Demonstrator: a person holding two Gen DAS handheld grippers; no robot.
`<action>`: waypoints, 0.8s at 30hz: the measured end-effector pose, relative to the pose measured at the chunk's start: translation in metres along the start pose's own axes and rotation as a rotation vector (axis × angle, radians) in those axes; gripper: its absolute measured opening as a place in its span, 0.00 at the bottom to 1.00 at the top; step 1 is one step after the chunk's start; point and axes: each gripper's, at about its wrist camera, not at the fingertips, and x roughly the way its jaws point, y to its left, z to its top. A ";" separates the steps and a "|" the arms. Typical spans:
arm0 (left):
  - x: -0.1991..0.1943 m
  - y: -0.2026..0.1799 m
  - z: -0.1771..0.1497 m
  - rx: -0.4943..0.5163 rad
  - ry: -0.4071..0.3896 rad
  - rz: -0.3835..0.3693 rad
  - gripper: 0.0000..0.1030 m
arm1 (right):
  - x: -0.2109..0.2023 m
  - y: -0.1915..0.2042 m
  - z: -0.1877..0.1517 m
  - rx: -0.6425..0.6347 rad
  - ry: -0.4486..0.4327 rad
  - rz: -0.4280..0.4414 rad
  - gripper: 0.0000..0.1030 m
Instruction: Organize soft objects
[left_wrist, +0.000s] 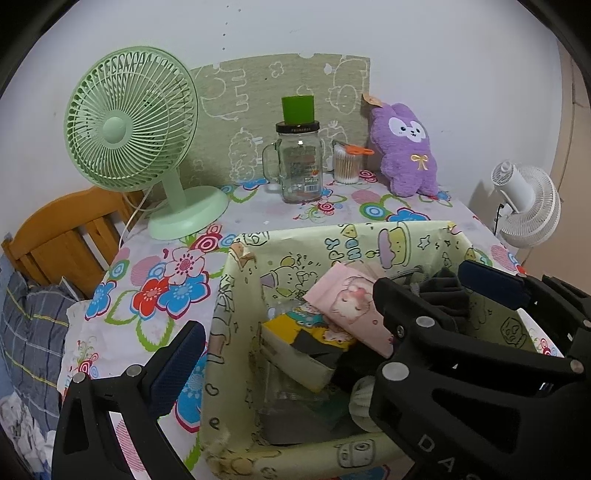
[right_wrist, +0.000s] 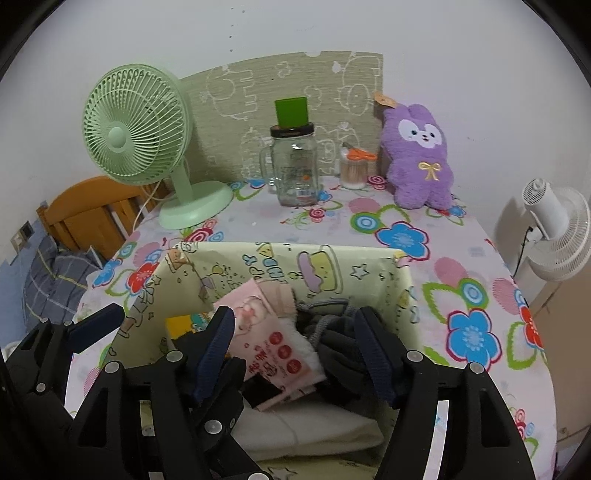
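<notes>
A pale yellow cartoon-print fabric bin stands on the floral table at the front. Inside lie a pink printed pouch, dark grey clothing and a yellow printed item. A purple plush rabbit leans on the back wall at the right. My left gripper is open and spans the bin's left side. My right gripper is open over the bin, its fingers either side of the pouch and clothing. The right gripper also shows in the left wrist view.
A green desk fan stands back left. A glass jar with a green cup on it and a cotton-swab box stand at the back. A white fan is off the right edge. A wooden bed frame is left.
</notes>
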 end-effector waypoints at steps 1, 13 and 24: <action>-0.001 -0.001 0.000 0.001 -0.001 0.001 0.99 | -0.002 -0.001 -0.001 0.002 0.003 -0.005 0.69; -0.036 -0.010 -0.004 -0.025 -0.047 0.001 0.99 | -0.041 -0.011 -0.007 0.016 -0.046 -0.022 0.77; -0.076 -0.012 -0.013 -0.043 -0.111 0.020 0.99 | -0.086 -0.013 -0.017 0.018 -0.115 -0.040 0.86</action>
